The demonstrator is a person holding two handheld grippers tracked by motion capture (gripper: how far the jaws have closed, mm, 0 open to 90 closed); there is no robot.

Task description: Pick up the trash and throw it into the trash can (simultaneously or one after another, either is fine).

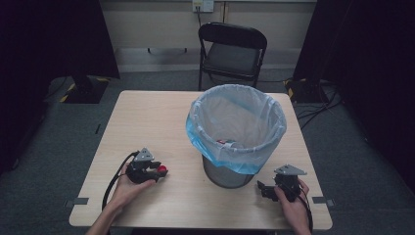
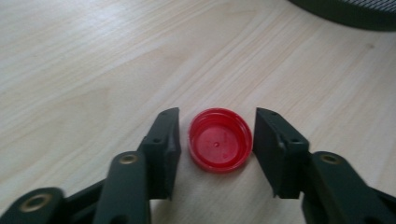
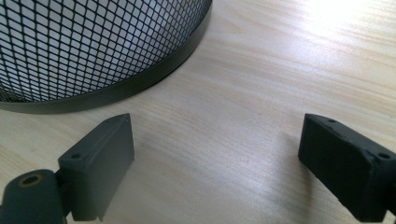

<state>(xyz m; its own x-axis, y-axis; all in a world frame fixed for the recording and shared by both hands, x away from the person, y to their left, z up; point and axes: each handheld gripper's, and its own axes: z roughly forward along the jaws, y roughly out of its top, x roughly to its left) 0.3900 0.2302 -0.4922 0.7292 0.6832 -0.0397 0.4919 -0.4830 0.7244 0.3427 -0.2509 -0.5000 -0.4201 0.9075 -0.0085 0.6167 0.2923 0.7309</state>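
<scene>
A light wooden table (image 1: 147, 117) is seen from above, with a black wire-mesh wastebasket (image 1: 230, 174) standing on its right half. The basket is lined with a translucent blue-tinted bag (image 1: 235, 122) folded over the rim; a small item lies inside at the bottom, too indistinct to be identified. A black folding chair (image 1: 232, 51) is placed beyond the far edge of the table.

The left gripper (image 1: 157, 171) is held low over the table by the left hand (image 1: 128, 185), to the left of the basket. In the left gripper view, a red bottle cap (image 2: 220, 139) is shown lying open side up on the wood between the two jaws. The jaws are partly open; a narrow gap is visible on the left side of the cap, while the right jaw stands at or just beside its edge. The cap is bracketed but not clamped.

The right gripper (image 1: 263, 189) is held by the right hand (image 1: 292, 198) near the front right corner, just beside the basket's base. In the right gripper view its jaws are spread wide over bare wood, nothing being held, and the mesh wall (image 3: 93, 42) is seen close ahead at upper left.
</scene>
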